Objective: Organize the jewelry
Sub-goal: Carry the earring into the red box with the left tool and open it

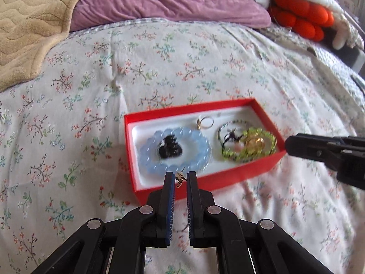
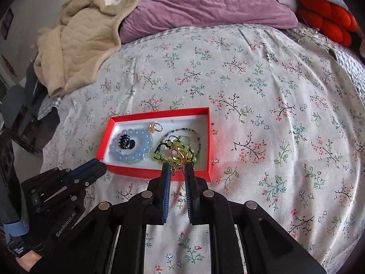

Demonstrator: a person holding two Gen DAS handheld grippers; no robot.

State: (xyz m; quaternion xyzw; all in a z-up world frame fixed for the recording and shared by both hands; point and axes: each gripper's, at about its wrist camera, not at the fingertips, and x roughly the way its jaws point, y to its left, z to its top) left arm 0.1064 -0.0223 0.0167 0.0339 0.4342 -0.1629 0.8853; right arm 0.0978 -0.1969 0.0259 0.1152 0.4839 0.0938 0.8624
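left gripper (image 1: 180,178) narrow gap, pinching gold earring (image 1: 179,179) | right gripper (image 2: 178,170) narrow gap, gold piece (image 2: 176,167) between tips, grip unclear

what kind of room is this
Most likely a bedroom: the red jewelry box sits on a bed with a floral sheet, a purple pillow and a beige blanket.

Soft, even daylight, shadows faint — strong fisheye bending at the edges, and motion blur smears the red box (image 1: 239,183).
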